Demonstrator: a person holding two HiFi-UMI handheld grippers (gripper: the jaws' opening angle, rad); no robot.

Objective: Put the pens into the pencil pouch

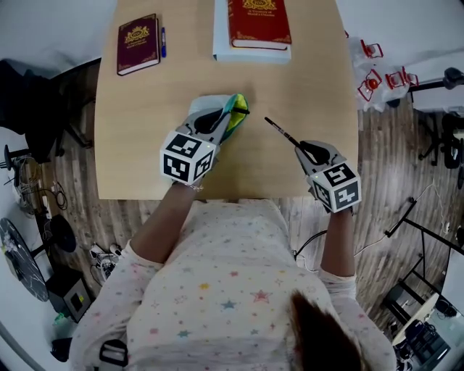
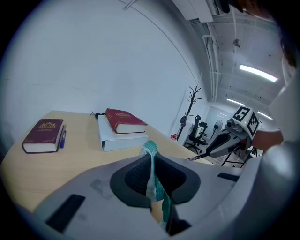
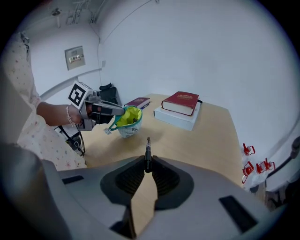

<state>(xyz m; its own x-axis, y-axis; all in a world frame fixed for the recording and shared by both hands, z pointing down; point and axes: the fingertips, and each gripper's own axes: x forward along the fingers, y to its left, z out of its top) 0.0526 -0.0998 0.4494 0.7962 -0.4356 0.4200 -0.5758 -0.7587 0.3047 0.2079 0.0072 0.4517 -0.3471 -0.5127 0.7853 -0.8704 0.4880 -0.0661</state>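
Left gripper [image 2: 151,157]: its jaws were drawn nearly together on the rim of the pencil pouch [image 3: 127,119], with the fabric pinched between the pads
Right gripper [image 3: 147,164]: its jaws were closed on one end of a black pen [image 1: 279,130], and the free length was pointed toward the pouch
Pouch position: it was held by its rim over the near middle of the table [image 1: 145,130]; the mouth was propped open and the yellow lining was shown to the right gripper
Pen position: it was carried in the air, near the pouch mouth but apart from it
Second pen: a blue pen [image 1: 163,41] was laid just beside the small maroon book [image 1: 138,43], well apart from the pouch
Pouch handling: it was judged soft and limp; the mouth would likely be lost unless the rim were held taut near the opening
Pen handling: it was judged light, stiff and smooth; held at its end, it could be swung between the pads, so a hold nearer the middle would be favoured
Other things: a red book [image 1: 259,22] was stacked on a white box at the far edge
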